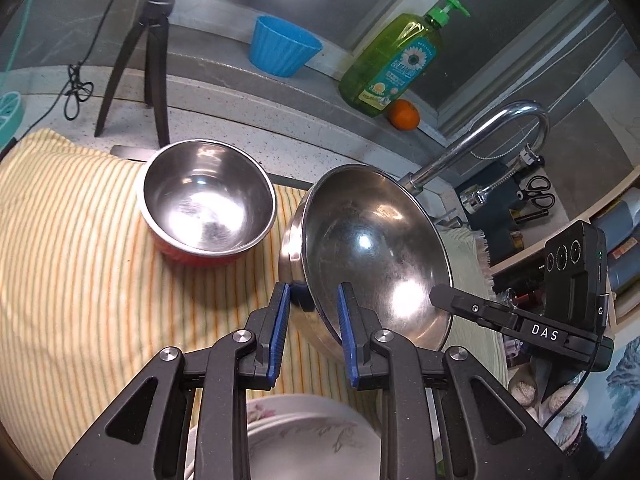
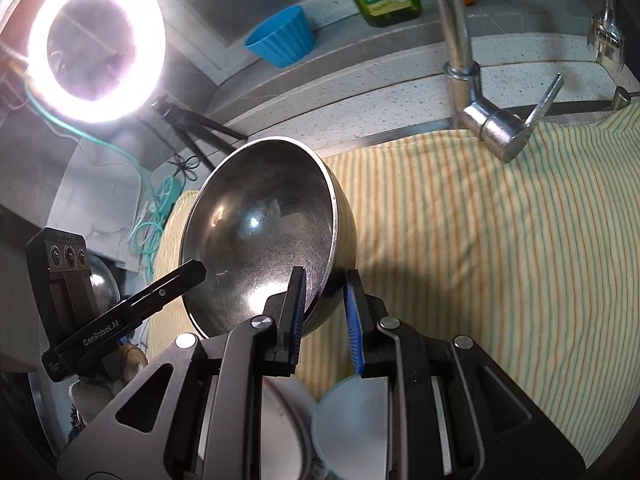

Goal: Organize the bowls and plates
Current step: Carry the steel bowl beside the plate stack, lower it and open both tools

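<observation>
Left gripper (image 1: 312,300) fingers clamp rim of large shiny steel bowl (image 1: 372,252), tilted above striped yellow cloth (image 1: 80,240); right gripper (image 2: 324,300) fingers clamp opposite rim.

I have a large steel bowl (image 1: 372,248) by its rim, one side in my left fingers (image 1: 280,320), the opposite side in my right fingers (image 2: 296,316); it hangs tilted above the striped cloth (image 1: 80,220), its scuffed, shiny inside facing up. Beside it on the cloth sits a smaller bowl (image 1: 206,200), steel inside and red outside, upright and empty. Below my fingers lie white floral plates (image 1: 304,436) and a pale blue plate (image 2: 348,420).
</observation>
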Demonstrator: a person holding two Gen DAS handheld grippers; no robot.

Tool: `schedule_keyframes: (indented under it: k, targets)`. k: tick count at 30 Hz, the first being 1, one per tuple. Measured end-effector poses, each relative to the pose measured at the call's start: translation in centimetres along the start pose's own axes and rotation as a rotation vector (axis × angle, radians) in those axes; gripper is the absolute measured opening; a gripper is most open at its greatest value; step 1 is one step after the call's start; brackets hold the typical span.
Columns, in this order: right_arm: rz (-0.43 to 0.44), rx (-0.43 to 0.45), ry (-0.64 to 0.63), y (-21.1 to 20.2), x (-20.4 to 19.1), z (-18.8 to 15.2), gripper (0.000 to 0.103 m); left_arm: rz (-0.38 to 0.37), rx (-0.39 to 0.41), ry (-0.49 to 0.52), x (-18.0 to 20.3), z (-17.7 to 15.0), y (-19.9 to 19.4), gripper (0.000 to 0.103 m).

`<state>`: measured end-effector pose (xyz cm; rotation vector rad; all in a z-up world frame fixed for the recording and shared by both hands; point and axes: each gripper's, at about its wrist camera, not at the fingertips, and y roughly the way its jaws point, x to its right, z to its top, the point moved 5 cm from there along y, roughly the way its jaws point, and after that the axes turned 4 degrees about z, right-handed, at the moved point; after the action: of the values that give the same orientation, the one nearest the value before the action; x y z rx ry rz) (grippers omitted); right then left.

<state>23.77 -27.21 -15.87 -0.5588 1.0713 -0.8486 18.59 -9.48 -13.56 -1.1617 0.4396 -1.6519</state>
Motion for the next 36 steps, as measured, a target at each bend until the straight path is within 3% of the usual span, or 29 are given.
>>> schedule_keyframes:
  k: [18,36]
  targets:
    - [0.086,-0.037,-0.107,2.1,-10.3,-5.0,0.020,0.065,0.083,-0.073,-6.7,-3.8,-9.4,0.021]
    - [0.115,-0.211,-0.229,10.3,-18.5,-10.3,0.020,0.164,0.083,-0.254,-16.2,-9.1,-13.9,0.021]
